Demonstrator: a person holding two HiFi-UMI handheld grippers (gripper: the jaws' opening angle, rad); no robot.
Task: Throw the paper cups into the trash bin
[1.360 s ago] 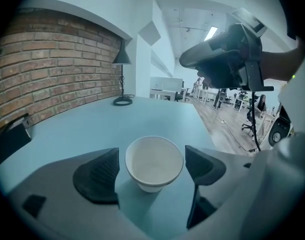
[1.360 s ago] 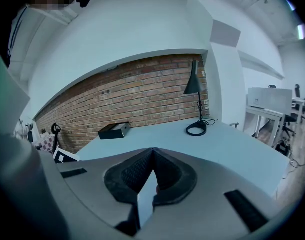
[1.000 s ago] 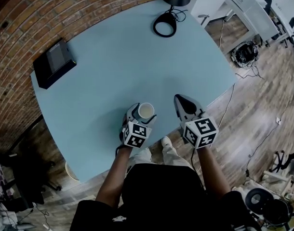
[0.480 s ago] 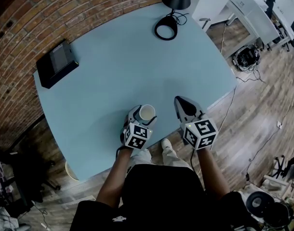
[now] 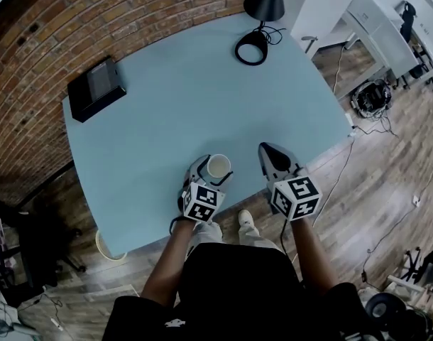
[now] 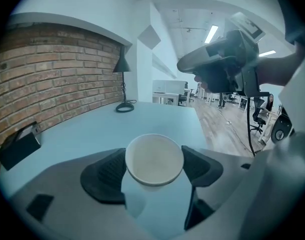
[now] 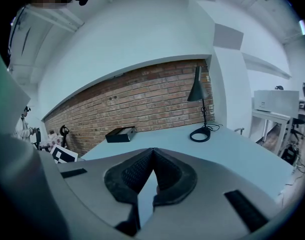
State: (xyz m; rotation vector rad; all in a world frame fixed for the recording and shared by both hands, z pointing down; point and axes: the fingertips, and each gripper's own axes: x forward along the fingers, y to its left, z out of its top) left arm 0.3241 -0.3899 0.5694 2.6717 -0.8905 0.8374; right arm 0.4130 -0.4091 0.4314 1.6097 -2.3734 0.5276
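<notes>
A white paper cup (image 5: 218,165) stands upright and empty between the jaws of my left gripper (image 5: 215,169), near the front edge of the pale blue table (image 5: 167,98). In the left gripper view both dark pads (image 6: 110,171) touch the sides of the cup (image 6: 154,159). These jaws have just been closing on it, and the gripper is shut on the cup. My right gripper (image 5: 267,152) hovers to the right of the cup, shut with nothing in it; its pads (image 7: 165,171) meet at the tip. It also shows in the left gripper view as the right gripper (image 6: 222,69).
A black desk lamp (image 5: 255,45) with a ring base stands at the table's far right corner. A black box (image 5: 96,87) lies at the far left by the brick wall. On the floor under the table's near left corner shows a round pale rim (image 5: 110,246), perhaps a bin.
The left jaws have drawn in on the cup, and the gripper has come up a little with it. The right gripper has stayed put. The head view has shifted slightly.
</notes>
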